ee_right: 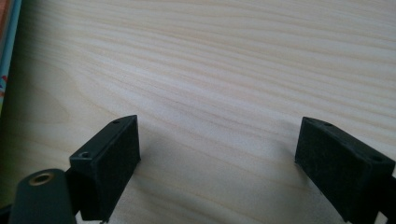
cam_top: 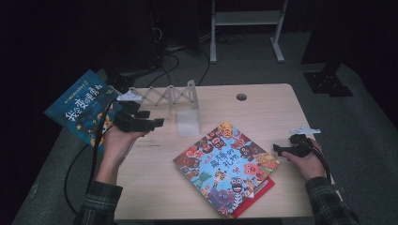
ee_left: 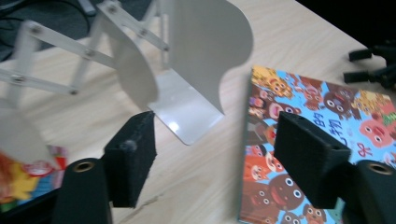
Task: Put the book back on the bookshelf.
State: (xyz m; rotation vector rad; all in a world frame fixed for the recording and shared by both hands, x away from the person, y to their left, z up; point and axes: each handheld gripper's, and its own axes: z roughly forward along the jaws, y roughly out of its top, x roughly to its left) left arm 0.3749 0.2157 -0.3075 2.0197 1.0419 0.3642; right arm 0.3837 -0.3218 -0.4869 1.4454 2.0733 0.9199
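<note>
Colourful book (cam_top: pixel 226 168) flat on table (cam_top: pixel 263 105); left hand-held gripper (cam_top: pixel 157 123) gaping, empty; right hand-held gripper (cam_top: pixel 277 150) wide, empty.

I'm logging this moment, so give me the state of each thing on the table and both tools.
Left tool: open, nothing between its jaws, aimed at the rack.
Right tool: open, empty, over bare table.
Colourful book: closed, flat on the table, atop a red book.
Blue book: closed, overhanging the table's left edge.
Folding book rack: upright, stretched out, no book visible in it.
</note>
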